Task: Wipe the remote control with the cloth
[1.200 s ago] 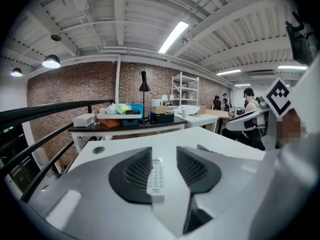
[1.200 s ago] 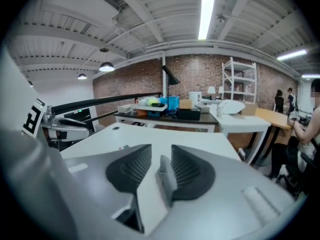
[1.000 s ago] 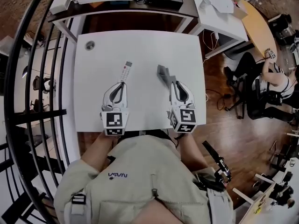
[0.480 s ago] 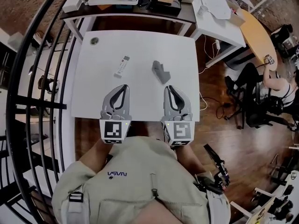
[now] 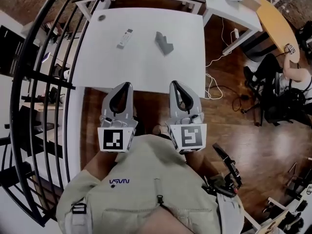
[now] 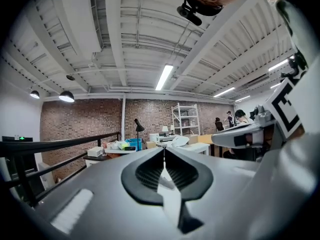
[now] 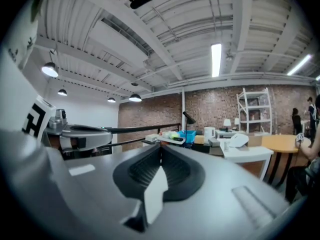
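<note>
Bright, even light from ceiling tube lights [image 6: 164, 77]; strong fisheye bending, dark vignetted corners; near jaws soft

Right tongs [image 7: 160, 148] closed tip to tip, nothing between them, aimed level across the room. Left tongs [image 7: 82, 135] alongside at the left edge. Ahead: black railing [image 7: 145, 128], cluttered table [image 7: 170, 140] with blue bin [image 7: 192, 134], brick wall [image 7: 210, 109], shelf rack [image 7: 255, 109].

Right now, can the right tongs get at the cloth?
Probably not from here: the right tongs hang shut and empty short of the table's near edge, while the cloth lies far up it. Only bare tabletop lies between, so reaching forward should do.
</note>
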Demonstrator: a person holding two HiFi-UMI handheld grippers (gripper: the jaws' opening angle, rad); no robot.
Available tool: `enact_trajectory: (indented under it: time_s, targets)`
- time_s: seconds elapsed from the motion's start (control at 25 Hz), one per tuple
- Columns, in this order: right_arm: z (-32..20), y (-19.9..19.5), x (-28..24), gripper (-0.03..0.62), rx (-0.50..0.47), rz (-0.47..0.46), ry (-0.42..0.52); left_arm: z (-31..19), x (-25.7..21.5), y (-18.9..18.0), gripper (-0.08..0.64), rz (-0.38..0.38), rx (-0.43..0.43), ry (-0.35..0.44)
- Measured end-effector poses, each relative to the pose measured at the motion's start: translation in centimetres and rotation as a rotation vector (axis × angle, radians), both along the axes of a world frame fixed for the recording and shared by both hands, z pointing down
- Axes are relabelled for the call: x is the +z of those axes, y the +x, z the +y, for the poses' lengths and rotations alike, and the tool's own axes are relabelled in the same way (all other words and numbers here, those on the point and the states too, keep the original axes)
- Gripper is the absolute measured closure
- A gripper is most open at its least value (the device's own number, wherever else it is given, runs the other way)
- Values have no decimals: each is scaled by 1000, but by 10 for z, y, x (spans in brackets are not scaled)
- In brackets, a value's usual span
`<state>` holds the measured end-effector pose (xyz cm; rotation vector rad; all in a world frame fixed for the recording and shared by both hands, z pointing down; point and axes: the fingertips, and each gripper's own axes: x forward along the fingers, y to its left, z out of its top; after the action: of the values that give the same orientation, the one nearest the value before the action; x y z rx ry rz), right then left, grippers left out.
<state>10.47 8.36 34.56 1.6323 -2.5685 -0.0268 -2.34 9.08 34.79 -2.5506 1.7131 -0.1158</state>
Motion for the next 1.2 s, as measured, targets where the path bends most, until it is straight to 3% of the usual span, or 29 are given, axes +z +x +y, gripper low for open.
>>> enact_trajectory:
  time_s: [0.2, 0.4, 0.8, 1.2]
  targets:
    - [44, 0, -12, 588, -17, -23, 30, 49, -17, -1, 546, -19, -1, 46]
    - [90, -11, -41, 588, -5, -37, 53, 91, -54, 0, 546, 40, 16, 57]
    - [177, -60, -33, 588, 100, -20, 16, 160, -40, -41, 548, 69, 130, 6]
    - [196, -51, -5, 588, 93, -43, -31, 177, -19, -39, 554, 29, 94, -6]
